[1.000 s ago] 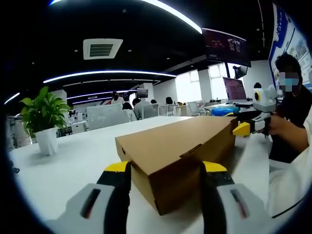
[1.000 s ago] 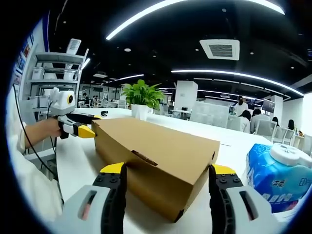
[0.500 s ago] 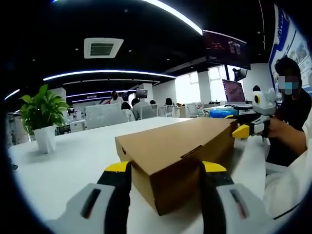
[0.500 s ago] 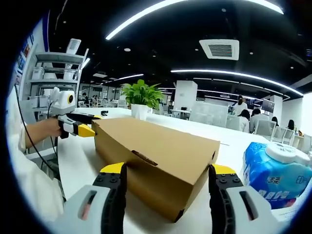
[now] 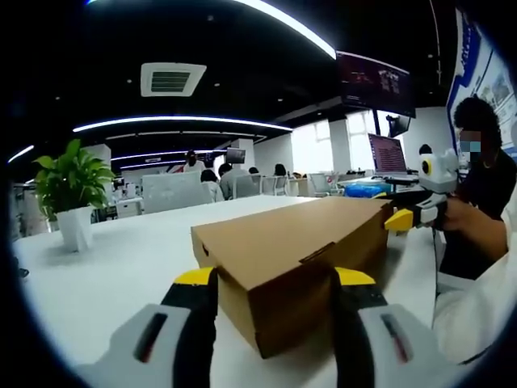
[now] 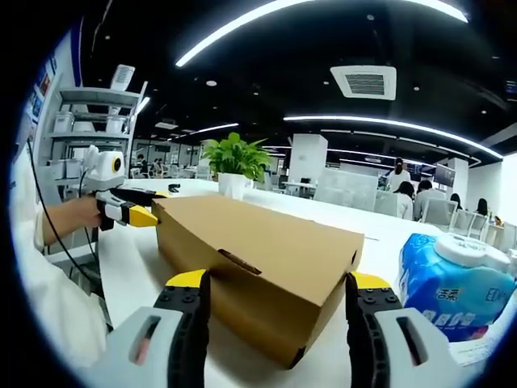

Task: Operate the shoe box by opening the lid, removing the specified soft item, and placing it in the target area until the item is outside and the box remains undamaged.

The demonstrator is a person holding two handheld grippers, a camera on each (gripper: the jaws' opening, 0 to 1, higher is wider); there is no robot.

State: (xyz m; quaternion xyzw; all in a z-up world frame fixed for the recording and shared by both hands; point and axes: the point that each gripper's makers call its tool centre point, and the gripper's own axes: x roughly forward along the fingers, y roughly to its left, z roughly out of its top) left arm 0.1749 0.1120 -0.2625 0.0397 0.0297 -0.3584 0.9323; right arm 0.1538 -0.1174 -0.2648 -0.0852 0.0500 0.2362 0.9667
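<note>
A closed brown cardboard shoe box (image 5: 291, 259) lies on the white table (image 5: 113, 283), its lid flat. My left gripper (image 5: 275, 279) is open, its yellow-tipped jaws straddling the near end of the box. Seen from the left gripper view, my right gripper (image 5: 396, 212) is at the far end, held by a hand. In the right gripper view the same box (image 6: 266, 250) runs away from me, and my right gripper (image 6: 279, 281) is open around its near corner. My left gripper (image 6: 149, 208) shows at the far end. What the box holds is hidden.
A blue soft pack (image 6: 456, 283) lies on the table right of the box. A potted plant (image 6: 234, 162) stands behind the box, the same plant (image 5: 71, 194) at far left in the left gripper view. Shelving (image 6: 89, 113) stands at left. People sit in the background.
Both views have drifted only slightly. The box lid stays down and both grippers stay at the box ends.
</note>
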